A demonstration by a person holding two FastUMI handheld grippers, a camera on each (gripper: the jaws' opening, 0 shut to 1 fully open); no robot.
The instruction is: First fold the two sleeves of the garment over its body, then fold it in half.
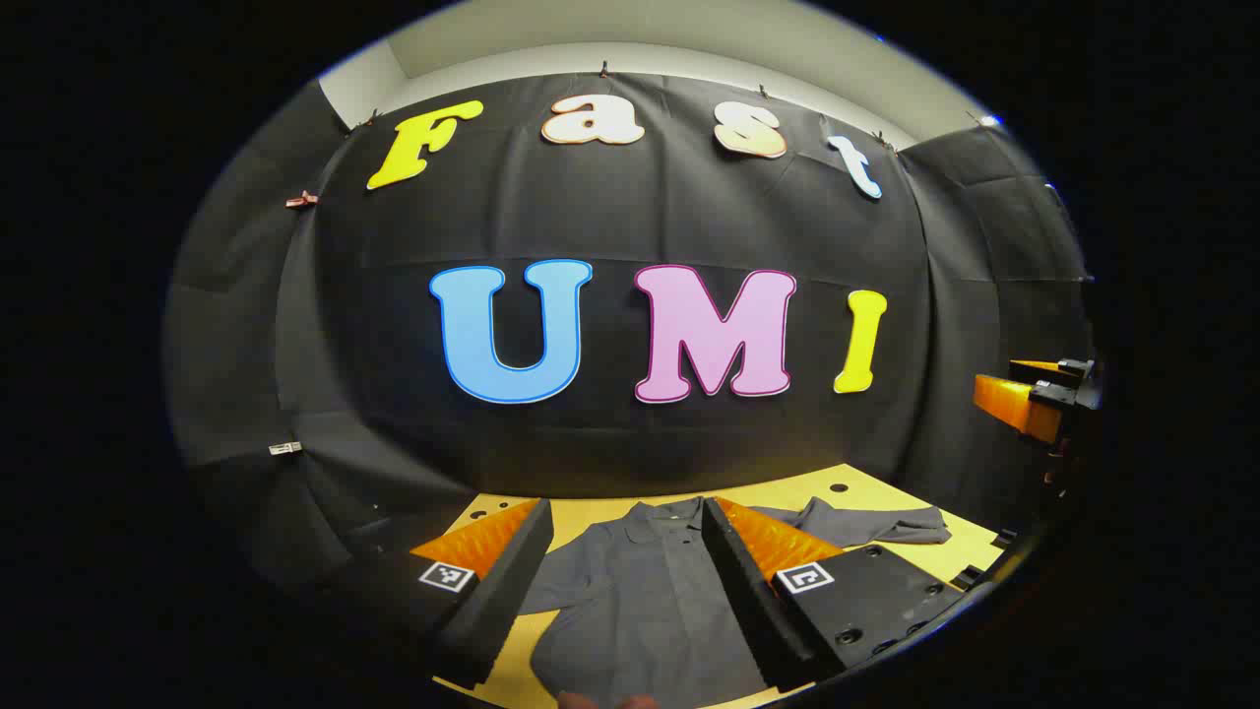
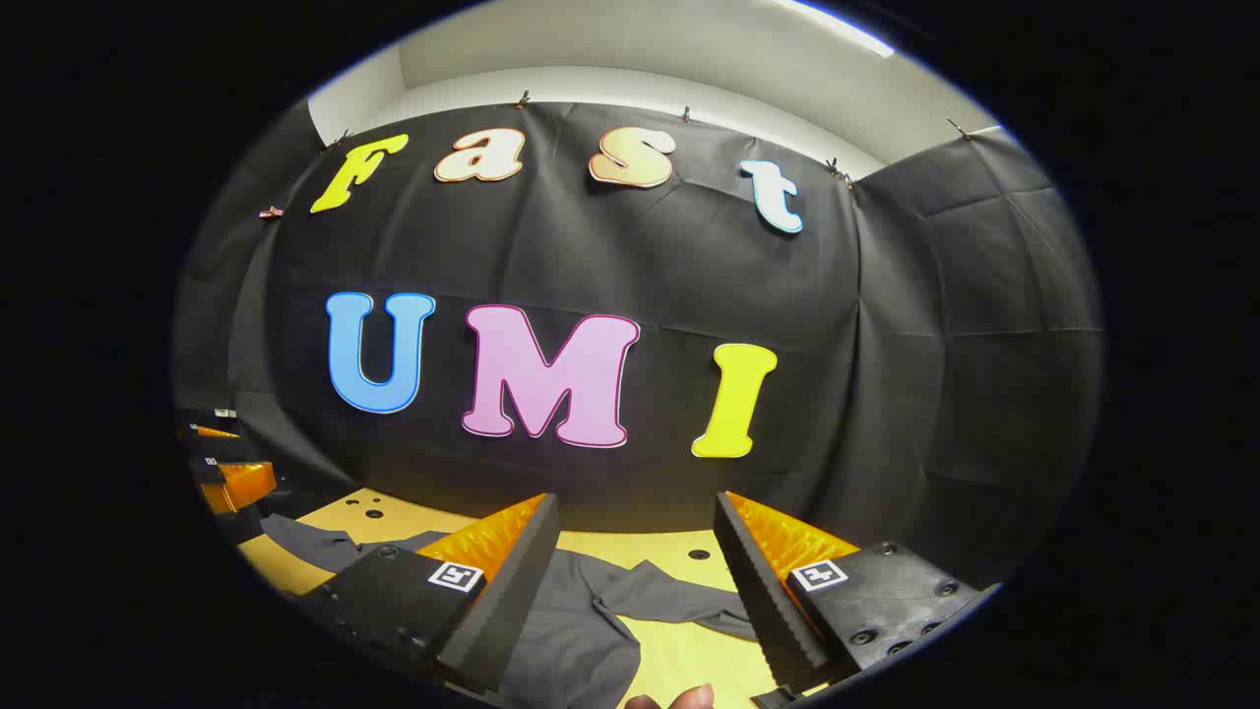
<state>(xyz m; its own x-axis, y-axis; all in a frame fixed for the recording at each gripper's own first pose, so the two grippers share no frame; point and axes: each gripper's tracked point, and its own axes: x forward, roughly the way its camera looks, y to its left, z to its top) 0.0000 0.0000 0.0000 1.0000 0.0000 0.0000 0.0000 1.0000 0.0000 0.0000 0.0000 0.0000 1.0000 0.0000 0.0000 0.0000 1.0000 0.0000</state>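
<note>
- Your left gripper (image 1: 626,571): jaws spread, holding nothing, shirt (image 1: 630,601) flat on the table (image 1: 970,551) between them.
- Your right gripper (image 2: 635,576): jaws spread, sleeve (image 2: 674,599) at 6 o'clock.

A dark grey collared garment (image 1: 640,591) lies flat and unfolded on the yellow table (image 1: 970,556) at the bottom centre of the left gripper view, collar toward the far wall, one sleeve (image 1: 866,524) stretched toward lower right.
</note>
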